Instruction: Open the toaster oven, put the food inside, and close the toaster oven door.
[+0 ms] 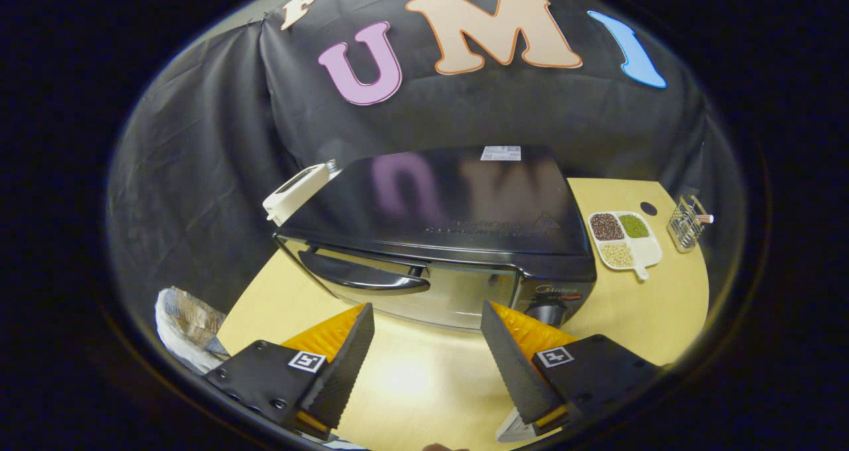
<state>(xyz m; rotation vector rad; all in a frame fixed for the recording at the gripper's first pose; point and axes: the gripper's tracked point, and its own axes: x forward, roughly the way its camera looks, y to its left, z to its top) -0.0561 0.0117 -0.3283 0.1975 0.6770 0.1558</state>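
Note:
A black toaster oven [451, 205] stands on the pale wooden table [424, 385], seen from above and in front. Its glass door [424, 292] is closed, with a dark bar handle [361, 275] along the top edge and knobs [547, 312] at the right of the front. My gripper [428, 315] hovers over the table just in front of the oven door, open, with only bare table between its fingers. A foil-wrapped bundle on white cloth or paper [186, 325] lies at the table's left corner, beside the left finger.
A white divided dish [623, 239] with three kinds of grains or beans sits right of the oven. A small wire basket [686, 222] stands further right. A white device [295, 189] leans at the oven's back left corner. The black cloth wall rises behind.

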